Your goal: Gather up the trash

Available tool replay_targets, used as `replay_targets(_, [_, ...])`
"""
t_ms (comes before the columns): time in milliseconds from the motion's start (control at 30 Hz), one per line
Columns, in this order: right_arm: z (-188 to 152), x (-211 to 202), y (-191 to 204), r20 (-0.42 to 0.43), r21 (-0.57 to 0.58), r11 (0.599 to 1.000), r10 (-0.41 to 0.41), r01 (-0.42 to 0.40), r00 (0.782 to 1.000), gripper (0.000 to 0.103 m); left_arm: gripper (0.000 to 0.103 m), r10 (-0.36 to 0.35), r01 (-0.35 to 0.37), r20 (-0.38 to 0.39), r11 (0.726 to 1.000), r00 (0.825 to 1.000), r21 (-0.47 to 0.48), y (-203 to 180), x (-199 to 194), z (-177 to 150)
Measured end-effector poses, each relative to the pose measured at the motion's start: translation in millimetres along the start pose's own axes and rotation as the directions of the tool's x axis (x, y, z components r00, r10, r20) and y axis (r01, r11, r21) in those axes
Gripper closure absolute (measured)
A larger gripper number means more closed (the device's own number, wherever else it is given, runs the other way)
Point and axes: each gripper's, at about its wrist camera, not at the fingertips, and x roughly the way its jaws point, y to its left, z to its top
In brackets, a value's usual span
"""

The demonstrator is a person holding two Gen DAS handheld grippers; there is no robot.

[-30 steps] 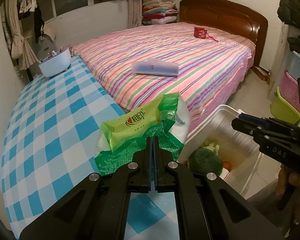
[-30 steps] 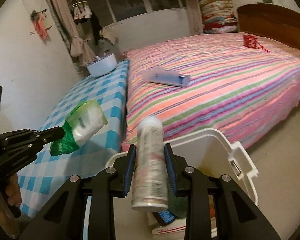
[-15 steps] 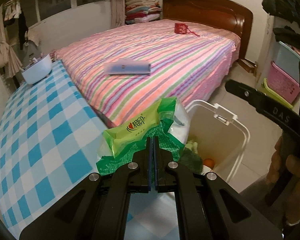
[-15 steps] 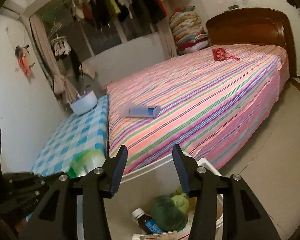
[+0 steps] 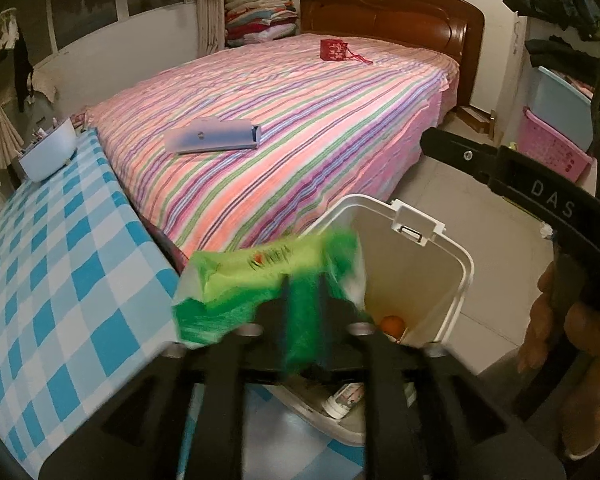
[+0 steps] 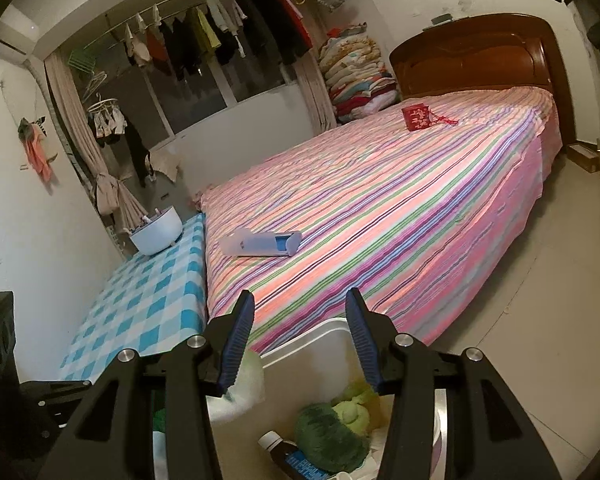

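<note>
Left wrist view: the left gripper [image 5: 304,312] hangs over the near edge of the white bin [image 5: 452,256], pointing steeply down. Its fingers have just been opening, and the green tissue pack [image 5: 260,276] sits blurred in the gap between them, its far end over the bin's mouth; I judge the pads no longer press on it, so the pack is being let go, though the blur leaves that uncertain. Down in the bin an orange [image 5: 392,324] shows, and a small bottle [image 5: 342,398] lies lower. To the left is the blue checked surface [image 5: 60,280]; beyond is the striped bed [image 5: 300,128], where a pale blue case [image 5: 212,140] and a red pouch [image 5: 334,50] lie. At the right edge, a hand [image 5: 556,320] holds the other gripper's black handle.

Right wrist view: the right gripper [image 6: 296,344] is tilted gently down above the bin [image 6: 308,340], fingers parted with nothing between them. Below it the bin holds a green leafy lump [image 6: 332,436] and a dark bottle [image 6: 284,452]; the pale end of the tissue pack [image 6: 240,388] shows blurred just past the left finger.

As for progress, several pieces are already binned and the pack looks about to join them. The case and pouch on the bed may be left, if they count as trash.
</note>
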Motion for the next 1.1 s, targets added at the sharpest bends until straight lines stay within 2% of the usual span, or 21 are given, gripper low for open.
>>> replay_targets(33, [0.1, -0.6, -1.2, 0.002, 0.006, 1.0, 0.001, -0.001, 1.0, 0.056, 0.042, 0.008, -0.008, 0.005, 1.0, 1.0, 0.0, 1.1, -0.6, -0.6])
replay_targets(67, [0.1, -0.9, -1.7, 0.004, 0.008, 1.0, 0.0, -0.001, 1.0, 0.054, 0.018, 0.017, -0.017, 0.018, 1.0, 1.0, 0.001, 1.8, -2.1, -0.8])
replay_targets(167, [0.6, -2.8, -2.5, 0.016, 0.015, 1.0, -0.016, 0.015, 1.0, 0.04, 0.016, 0.071, -0.07, 0.099, 0.997, 0.993, -0.007, 5.6, -15.3, 0.6])
replay_targets(267, [-0.2, -7.9, -0.4, 0.048, 0.01, 0.999, -0.046, 0.046, 0.998, 0.029, 0.014, 0.102, -0.1, 0.106, 0.995, 0.989, -0.023, 9.9, -24.0, -0.7])
replay_targets(433, [-13.5, -28.5, 12.7, 0.067, -0.018, 0.999, -0.039, 0.041, 0.997, 0.028, 0.014, 0.199, -0.193, 0.097, 0.979, 0.975, -0.065, 20.6, -40.9, -16.8])
replay_targets(500, [-22.0, -39.7, 22.6, 0.079, -0.056, 0.998, -0.034, 0.039, 0.996, 0.027, 0.014, 0.204, -0.196, 0.099, 0.977, 0.974, -0.084, 23.0, -48.8, -23.8])
replay_targets(633, [-36.8, -58.9, 42.5, 0.09, -0.126, 0.991, -0.036, 0.047, 0.995, 0.026, 0.014, 0.258, -0.245, 0.099, 0.961, 0.961, -0.13, 24.2, -65.5, -39.6])
replay_targets(867, [-54.7, -85.5, 70.4, 0.04, -0.183, 0.983, -0.018, 0.025, 0.999, 0.025, 0.014, 0.341, -0.315, 0.088, 0.922, 0.936, -0.226, 42.2, -95.2, -77.6])
replay_targets(1000, [-62.4, -99.7, 82.8, 0.027, -0.218, 0.976, -0.015, 0.021, 1.0, 0.025, 0.013, 0.397, -0.364, 0.092, 0.897, 0.913, -0.252, 49.2, -114.4, -85.4])
replay_targets(1100, [-65.7, -105.9, 89.6, 0.012, -0.226, 0.974, -0.008, 0.011, 1.0, 0.025, 0.011, 0.417, -0.377, 0.103, 0.884, 0.903, -0.276, 51.6, -127.9, -84.9])
